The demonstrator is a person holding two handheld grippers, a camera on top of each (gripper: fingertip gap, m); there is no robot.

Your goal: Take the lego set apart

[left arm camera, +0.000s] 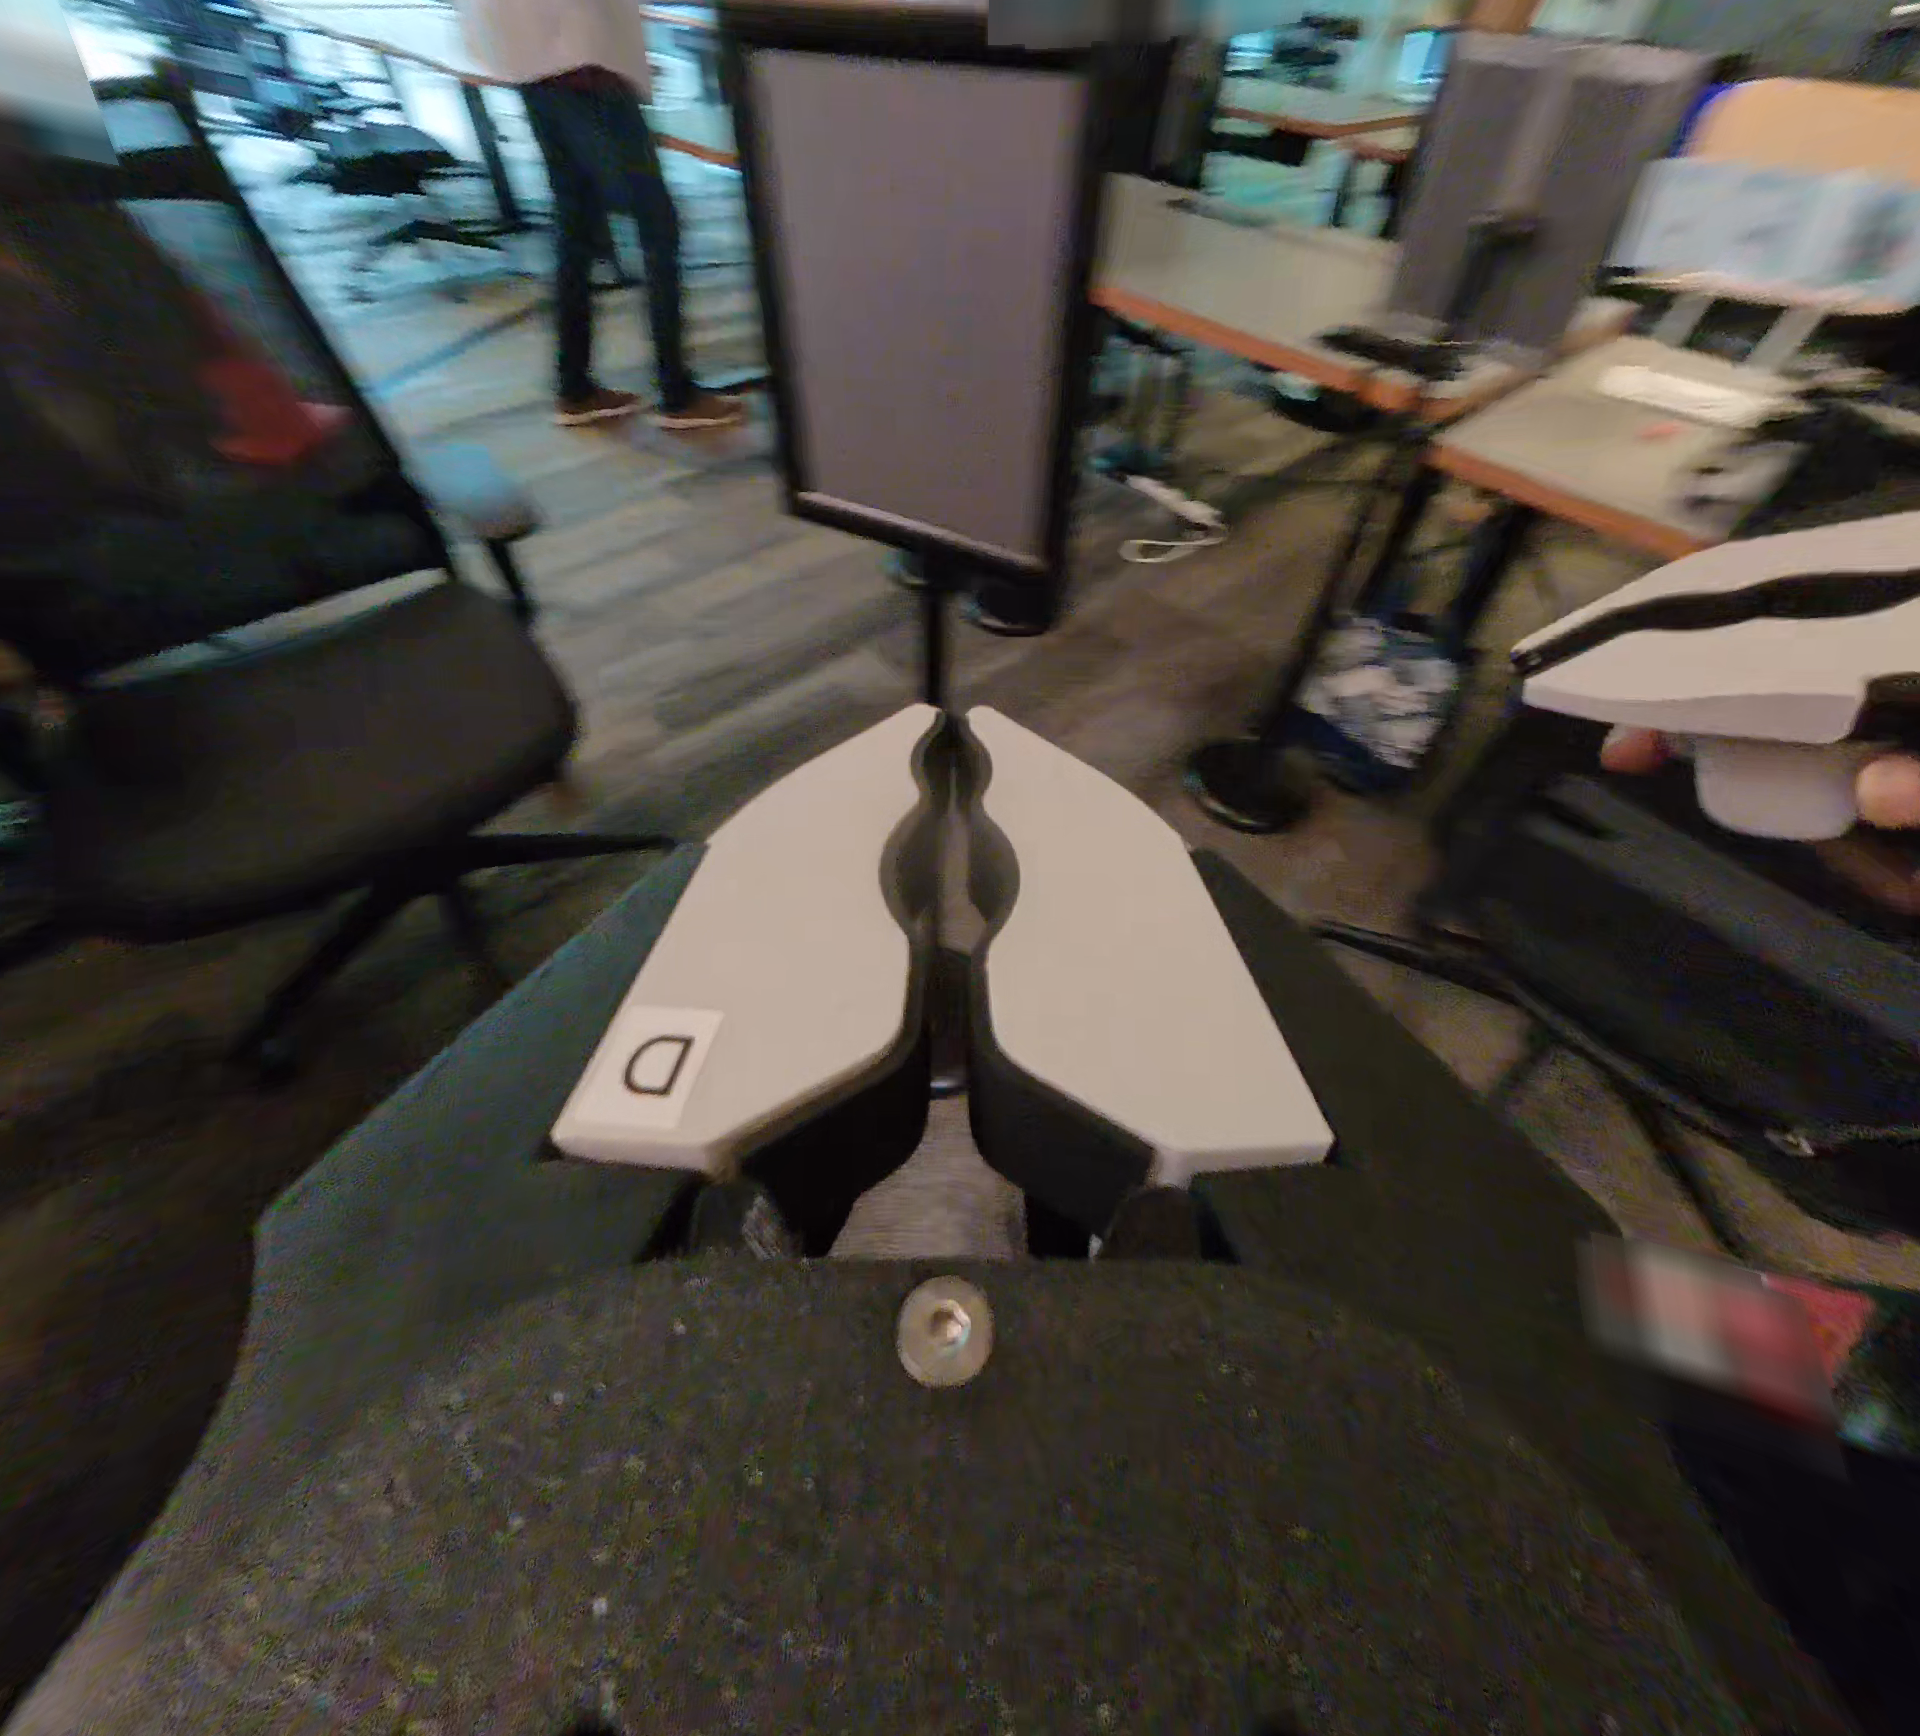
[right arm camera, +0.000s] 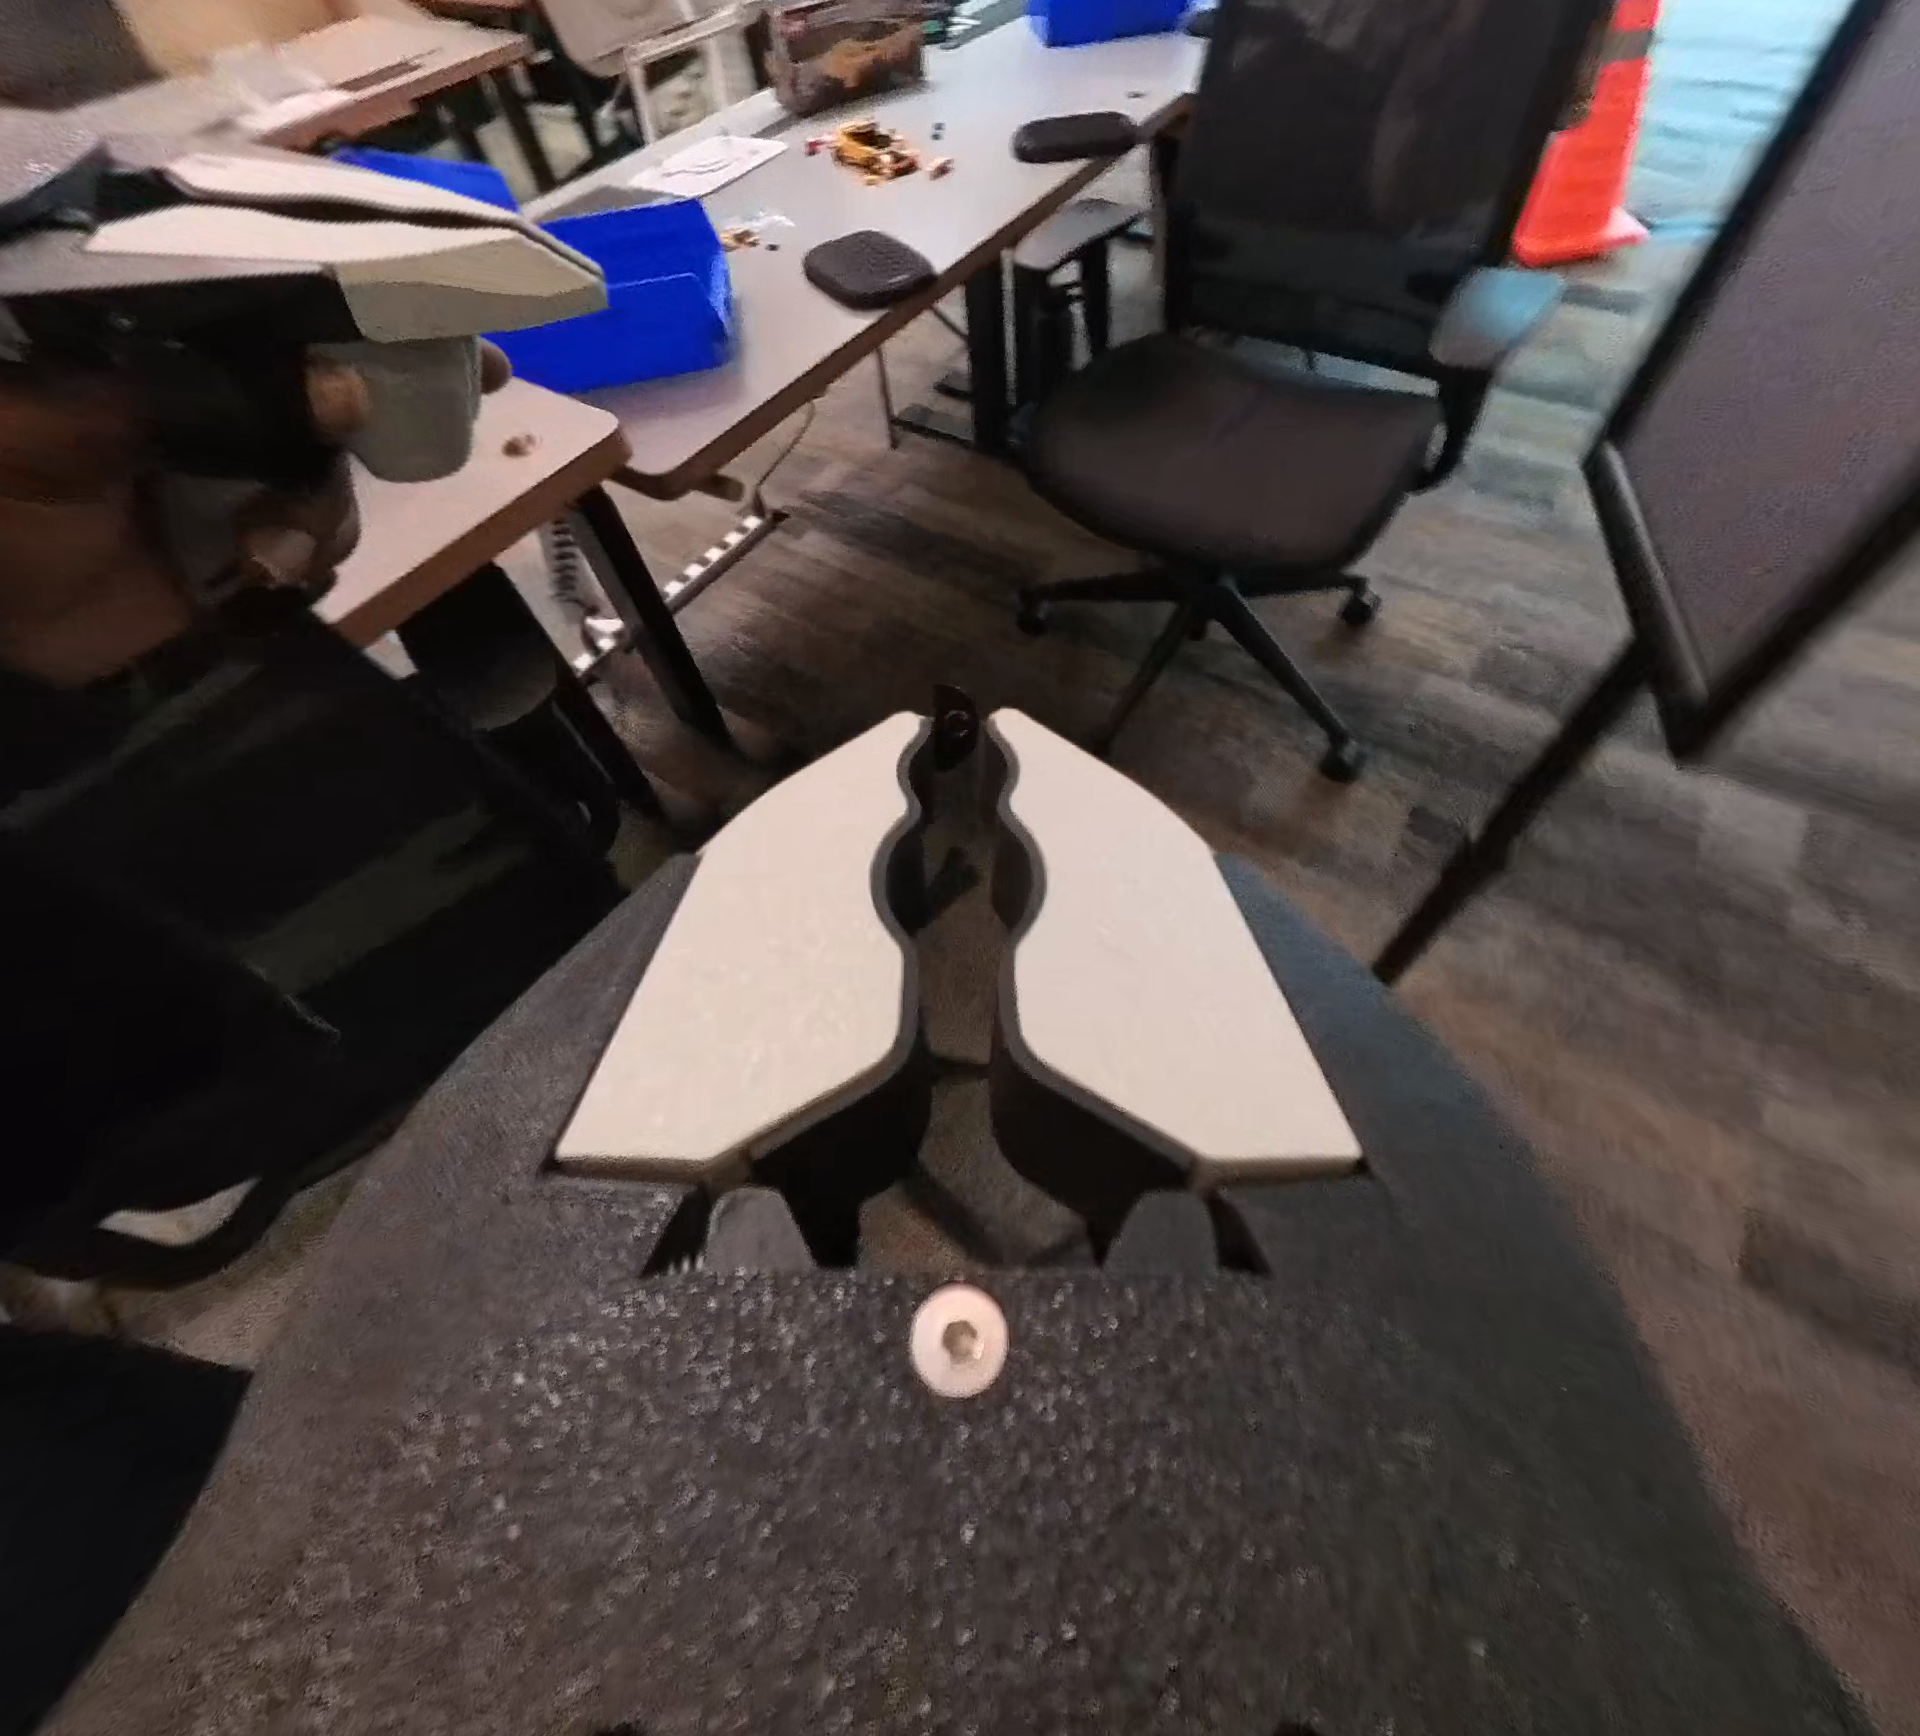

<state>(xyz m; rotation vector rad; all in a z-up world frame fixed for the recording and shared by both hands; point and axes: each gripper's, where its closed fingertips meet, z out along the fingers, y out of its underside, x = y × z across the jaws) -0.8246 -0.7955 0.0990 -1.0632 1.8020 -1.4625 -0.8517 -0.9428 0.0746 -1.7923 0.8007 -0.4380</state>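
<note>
Nearest in the right wrist view, the right gripper (right arm camera: 961, 730) pinches a small black piece. Far ahead, up-left on the grey table (right arm camera: 1039, 76), sits the yellow lego set (right arm camera: 875, 148) (loose bits around it). Left gripper (left arm camera: 954, 730), fingers pressed together, points elsewhere.

A long grey-topped desk (right arm camera: 977, 117) with black legs carries a small yellow-and-black lego model (right arm camera: 873, 151) near its middle, loose little bricks (right arm camera: 750, 235) scattered toward the near end, a white paper sheet (right arm camera: 712, 162), two dark rounded pads (right arm camera: 868, 268), blue plastic bins (right arm camera: 634, 304) and a brown printed box (right arm camera: 844, 55) behind.
</note>
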